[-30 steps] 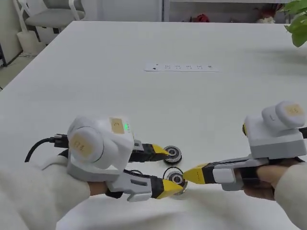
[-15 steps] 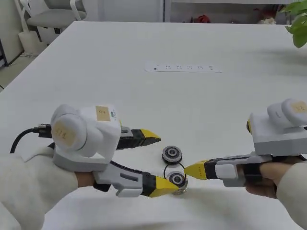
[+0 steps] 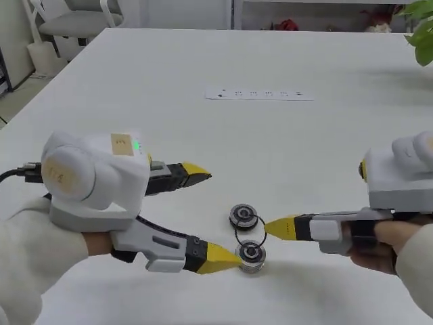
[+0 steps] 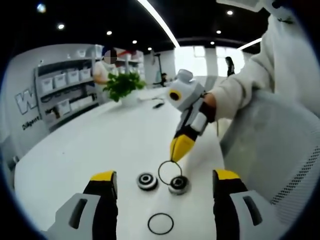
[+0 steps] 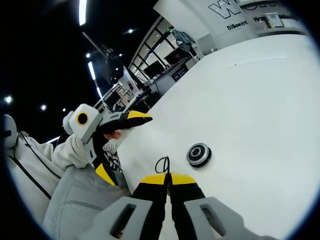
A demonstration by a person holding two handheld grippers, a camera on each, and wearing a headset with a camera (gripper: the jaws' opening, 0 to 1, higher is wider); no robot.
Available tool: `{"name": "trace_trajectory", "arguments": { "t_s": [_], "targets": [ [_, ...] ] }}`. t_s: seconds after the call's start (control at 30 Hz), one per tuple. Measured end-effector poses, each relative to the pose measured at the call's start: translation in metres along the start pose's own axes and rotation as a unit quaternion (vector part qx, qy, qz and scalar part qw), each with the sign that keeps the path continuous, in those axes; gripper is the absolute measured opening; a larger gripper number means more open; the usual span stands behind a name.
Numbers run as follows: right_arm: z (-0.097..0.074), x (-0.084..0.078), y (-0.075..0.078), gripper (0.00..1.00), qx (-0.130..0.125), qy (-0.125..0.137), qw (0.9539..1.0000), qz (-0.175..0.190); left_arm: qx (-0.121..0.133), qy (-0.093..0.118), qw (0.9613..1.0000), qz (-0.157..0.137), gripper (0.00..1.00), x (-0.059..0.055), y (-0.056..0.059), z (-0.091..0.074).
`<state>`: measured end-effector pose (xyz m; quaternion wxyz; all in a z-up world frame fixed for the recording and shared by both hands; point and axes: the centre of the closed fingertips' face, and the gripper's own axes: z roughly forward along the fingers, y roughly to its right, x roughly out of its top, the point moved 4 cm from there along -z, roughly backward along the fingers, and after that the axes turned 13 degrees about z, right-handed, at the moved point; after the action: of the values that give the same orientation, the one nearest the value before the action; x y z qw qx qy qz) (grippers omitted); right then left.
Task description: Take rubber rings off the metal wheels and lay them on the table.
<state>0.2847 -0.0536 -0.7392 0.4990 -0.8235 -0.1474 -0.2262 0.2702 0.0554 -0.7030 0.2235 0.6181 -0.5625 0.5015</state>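
Observation:
Two small metal wheels stand on the white table, a far wheel and a near wheel. My right gripper is shut on a thin black rubber ring. The ring hangs from its tip, and its lower edge is at the near wheel. My left gripper stands open to the left, its lower jaw tip just beside the near wheel. A second ring lies flat on the table between the left jaws.
A white strip with small marks lies further back on the table. A potted plant stands at the far right edge. Chairs stand beyond the far left corner.
My left gripper has drawn back to the left, away from the wheels, with its jaws wide apart. The right gripper has shifted slightly right with the ring in its tip.

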Motion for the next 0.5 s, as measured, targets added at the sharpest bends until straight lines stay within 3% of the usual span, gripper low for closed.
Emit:
{"name": "trace_trajectory", "arguments": {
  "t_s": [0.13, 0.27, 0.5],
  "targets": [
    [-0.002, 0.004, -0.003, 0.00, 0.004, 0.010, 0.9999, 0.004, 0.003, 0.002, 1.0000, -0.002, 0.79, -0.001, -0.001, -0.007],
    [-0.001, 0.006, -0.007, 0.00, 0.010, 0.014, 0.9998, 0.006, 0.009, -0.012, 0.9999, -0.001, 0.80, -0.007, -0.003, -0.014],
    [0.000, 0.007, -0.012, 0.00, 0.015, 0.015, 0.9998, 0.007, 0.027, -0.009, 0.9995, -0.013, 0.85, -0.011, -0.008, -0.023]
  ]
}}
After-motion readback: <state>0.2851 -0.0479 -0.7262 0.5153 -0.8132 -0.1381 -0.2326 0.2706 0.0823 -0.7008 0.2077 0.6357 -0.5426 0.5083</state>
